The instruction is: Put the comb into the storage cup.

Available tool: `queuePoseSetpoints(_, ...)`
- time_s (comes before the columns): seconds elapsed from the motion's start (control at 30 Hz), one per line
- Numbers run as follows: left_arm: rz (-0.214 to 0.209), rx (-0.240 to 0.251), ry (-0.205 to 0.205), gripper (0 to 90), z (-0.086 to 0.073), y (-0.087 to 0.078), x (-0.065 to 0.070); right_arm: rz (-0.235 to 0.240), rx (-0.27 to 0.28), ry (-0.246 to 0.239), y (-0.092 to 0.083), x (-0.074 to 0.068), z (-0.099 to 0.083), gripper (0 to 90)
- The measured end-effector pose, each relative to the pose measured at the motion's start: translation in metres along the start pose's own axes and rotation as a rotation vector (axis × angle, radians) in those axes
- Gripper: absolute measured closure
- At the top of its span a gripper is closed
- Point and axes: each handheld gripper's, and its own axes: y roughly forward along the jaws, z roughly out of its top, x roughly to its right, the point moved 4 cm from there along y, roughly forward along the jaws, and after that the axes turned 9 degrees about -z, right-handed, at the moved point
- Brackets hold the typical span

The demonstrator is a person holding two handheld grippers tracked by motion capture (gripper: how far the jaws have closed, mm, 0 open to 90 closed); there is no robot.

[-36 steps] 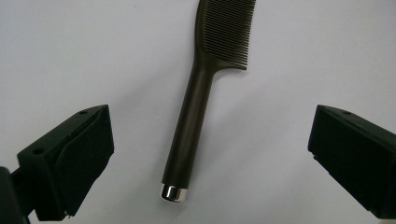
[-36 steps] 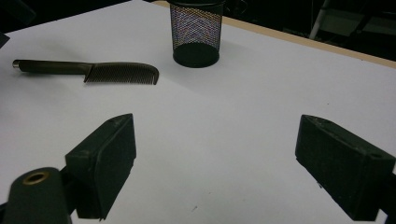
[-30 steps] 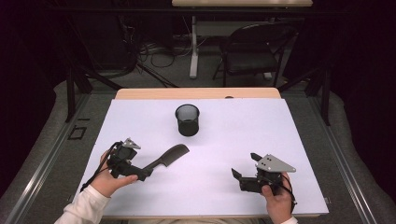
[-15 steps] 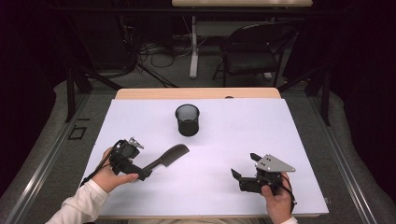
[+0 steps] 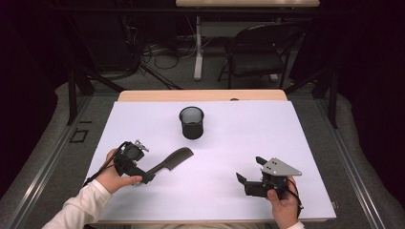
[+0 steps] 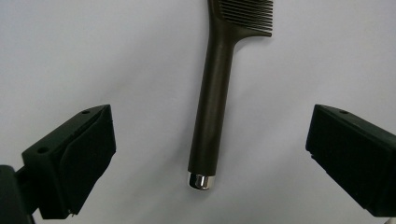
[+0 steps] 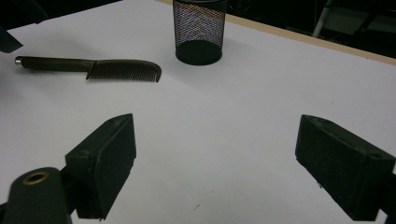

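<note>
Since the earlier frame the left gripper (image 5: 145, 175) has tilted over the dark plastic comb (image 5: 171, 160) near the table's (image 5: 296, 124) left front corner; jaws wide, empty. Closing off-centre could skid the handle. Right gripper (image 5: 249, 171) open, empty.

Comb (image 6: 212, 107) teeth cut off by left gripper view's top edge.

A black mesh cup (image 5: 191, 122) stood upright on the white worktop (image 5: 267, 138), toward its far middle, well apart from everything else on the sheet. Along the far edge ran a strip of bare wood (image 5: 200, 95). Beyond it, on the grey floor (image 5: 157, 81), a dark folding chair (image 5: 258, 52) stood beside a pale table leg (image 5: 197, 47), with cables (image 5: 153, 50) lying loose to the left of that leg.
</note>
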Motion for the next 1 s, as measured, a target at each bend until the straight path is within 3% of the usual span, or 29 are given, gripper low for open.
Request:
queuePoseSetpoints(0.33, 0.010, -0.045, 0.015, 3.0, 0.001, 0.003, -0.004, 0.003, -0.003, -0.003, 0.000, 0.000, 0.000, 12.3)
queuePoseSetpoints(0.57, 0.022, -0.094, 0.030, 8.0, 0.003, 0.009, -0.005, 0.002, -0.004, -0.004, 0.001, -0.001, 0.000, 12.3)
queuePoseSetpoints(1.0, 0.044, -0.126, 0.054, 20.6, 0.005, 0.016, -0.006, 0.007, -0.011, -0.003, 0.001, -0.001, -0.001, 13.1)
